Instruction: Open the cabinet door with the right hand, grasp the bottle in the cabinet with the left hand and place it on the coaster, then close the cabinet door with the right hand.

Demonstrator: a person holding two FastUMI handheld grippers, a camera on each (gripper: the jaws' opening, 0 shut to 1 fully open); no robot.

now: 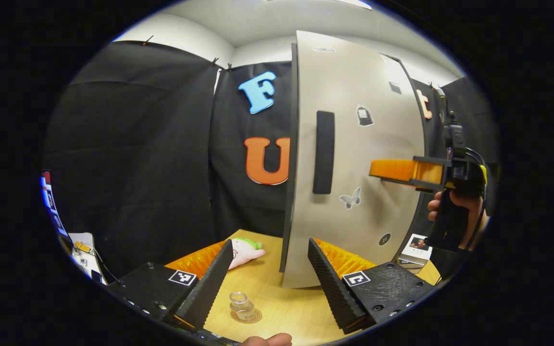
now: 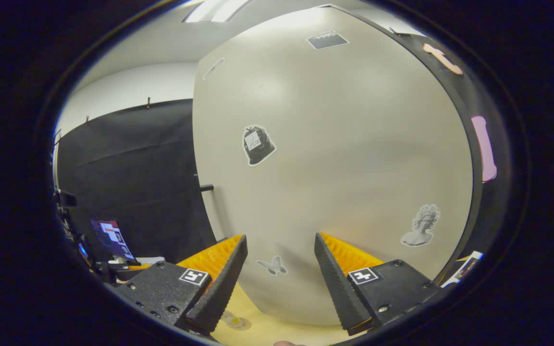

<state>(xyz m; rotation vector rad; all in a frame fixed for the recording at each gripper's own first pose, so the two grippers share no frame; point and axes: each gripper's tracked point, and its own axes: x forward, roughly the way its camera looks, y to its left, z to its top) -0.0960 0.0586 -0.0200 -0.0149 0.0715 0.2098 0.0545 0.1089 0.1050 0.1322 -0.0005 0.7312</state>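
A small clear bottle (image 1: 241,303) stands upright on a round coaster (image 1: 250,317) on the wooden table (image 1: 286,307). My left gripper (image 1: 270,288) is open above it, its fingers wide apart and off the glass. The beige cabinet door (image 1: 354,144) with its black vertical handle (image 1: 323,151) rises just behind. My right gripper (image 1: 395,172), held by a hand (image 1: 455,206), points at the door's face from the right. In the right gripper view, that gripper (image 2: 279,283) is open and close to the door (image 2: 344,158); the coaster (image 2: 234,322) shows low between its fingers.
A pink plush toy (image 1: 244,250) lies on the table left of the door's edge. A small printed box (image 1: 415,247) sits at the door's lower right. A lit screen (image 2: 112,238) and clutter stand far left. Stickers dot the door.
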